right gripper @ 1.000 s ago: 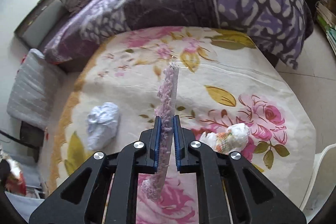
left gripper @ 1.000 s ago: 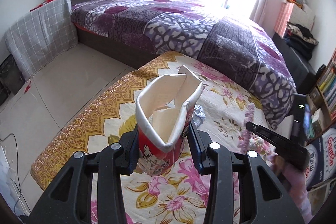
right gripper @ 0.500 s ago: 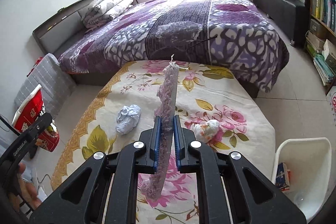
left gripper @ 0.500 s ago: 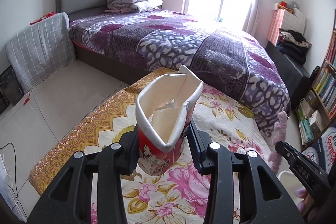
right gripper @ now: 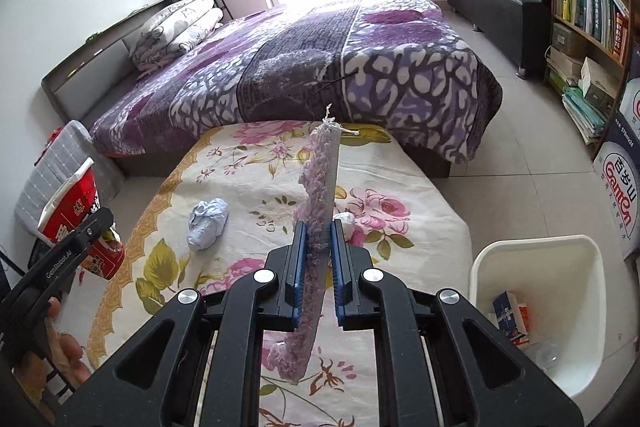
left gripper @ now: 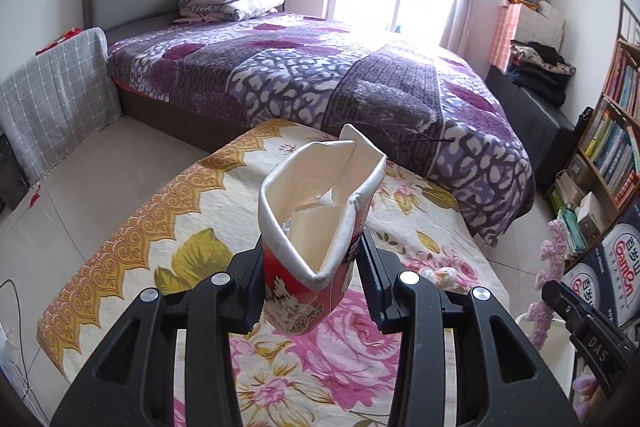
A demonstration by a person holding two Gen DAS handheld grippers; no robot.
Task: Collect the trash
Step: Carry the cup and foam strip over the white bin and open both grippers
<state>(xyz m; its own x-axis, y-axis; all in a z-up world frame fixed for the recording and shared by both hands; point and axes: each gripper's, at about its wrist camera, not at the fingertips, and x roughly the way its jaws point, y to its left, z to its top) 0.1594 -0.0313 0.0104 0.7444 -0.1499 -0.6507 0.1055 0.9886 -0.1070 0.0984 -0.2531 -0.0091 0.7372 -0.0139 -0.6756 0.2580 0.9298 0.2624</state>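
Between the left gripper's [left gripper: 310, 287] 2 jaws sits a squashed red paper cup [left gripper: 316, 231], pinched at its sides and held upright above the floral cloth [left gripper: 160, 227]. Over on the right gripper [right gripper: 318, 267], the jaws are clamped on a pink knitted strip [right gripper: 318, 187] that stands up past the fingertips. Ahead of that gripper, on the cloth, lie a crumpled white paper ball [right gripper: 208, 223] to its left and another wad [right gripper: 346, 221] just beyond its tips. Right of it stands a white bin [right gripper: 540, 267] holding a small carton [right gripper: 510, 317].

A low table draped in a cream floral cloth with a gold border [right gripper: 256, 167] carries a crumpled pale-blue paper ball [right gripper: 208, 223] left of centre and a white crumpled wad [right gripper: 346, 221] just right.
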